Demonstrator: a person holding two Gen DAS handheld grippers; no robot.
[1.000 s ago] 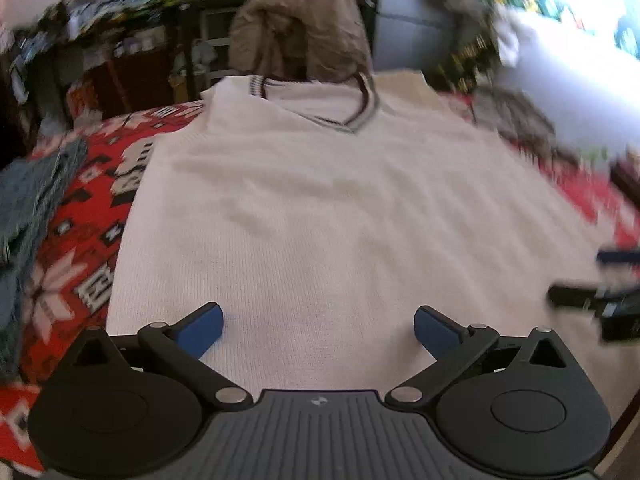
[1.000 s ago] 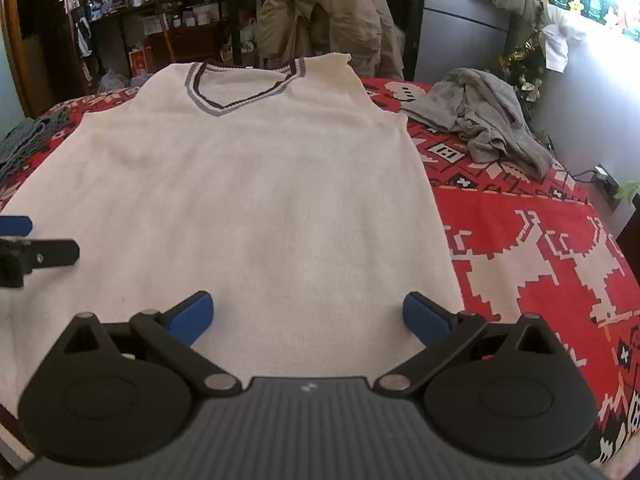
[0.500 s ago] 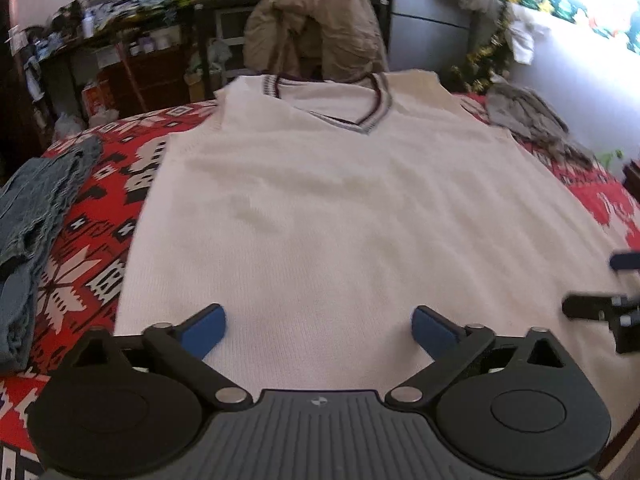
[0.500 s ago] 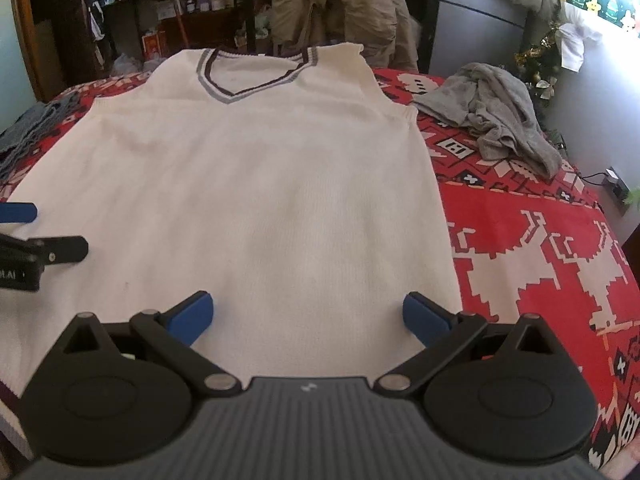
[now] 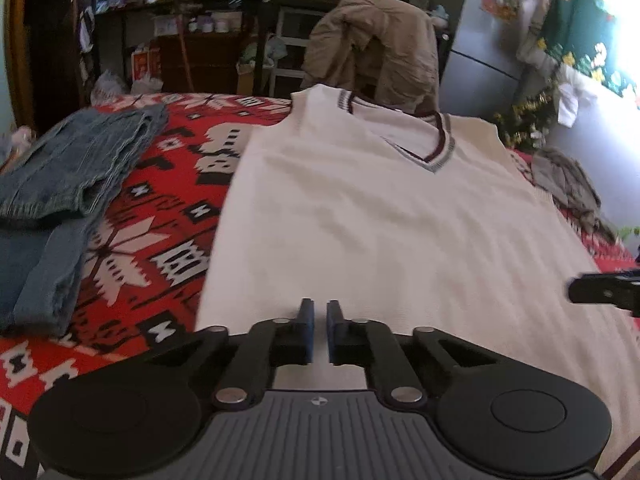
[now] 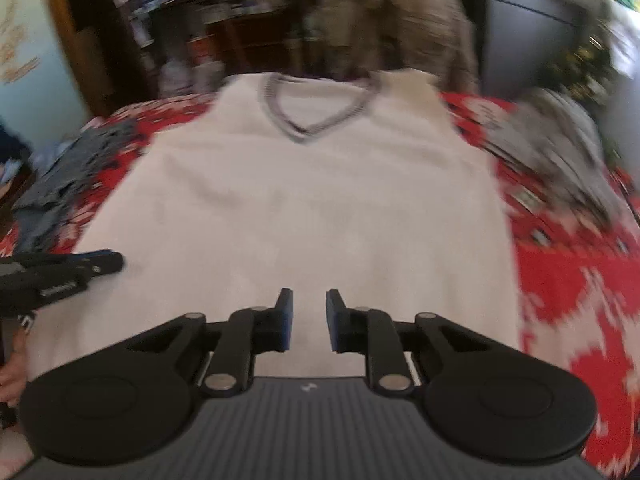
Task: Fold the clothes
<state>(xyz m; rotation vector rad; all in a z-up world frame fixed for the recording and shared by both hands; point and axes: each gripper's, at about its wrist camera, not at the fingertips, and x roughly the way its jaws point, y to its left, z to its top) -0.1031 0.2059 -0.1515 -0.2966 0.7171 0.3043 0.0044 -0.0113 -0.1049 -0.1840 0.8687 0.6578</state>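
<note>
A white knitted vest (image 5: pixel 380 220) with a dark-striped V-neck lies flat on the red patterned bedspread (image 5: pixel 160 208), collar away from me. My left gripper (image 5: pixel 318 320) sits at the vest's near hem towards its left side, blue pads almost together with white knit in the slit. The right gripper (image 6: pixel 308 312) is at the near hem of the vest (image 6: pixel 300 208) further right, pads close with a narrow strip of knit between them; this view is blurred. Each gripper shows in the other's view: right (image 5: pixel 600 292), left (image 6: pixel 100 262).
Folded blue jeans (image 5: pixel 60 184) lie on the bedspread left of the vest. A crumpled grey garment (image 5: pixel 568 184) lies at the right. A brown jacket (image 5: pixel 372 40) hangs over a chair behind the bed. Cluttered shelves stand further back. A hand (image 6: pixel 8 380) shows at the left edge.
Both grippers went from wide open to nearly closed at the vest's near hem. Both views tilted and shifted; the right one is now in fast motion.
</note>
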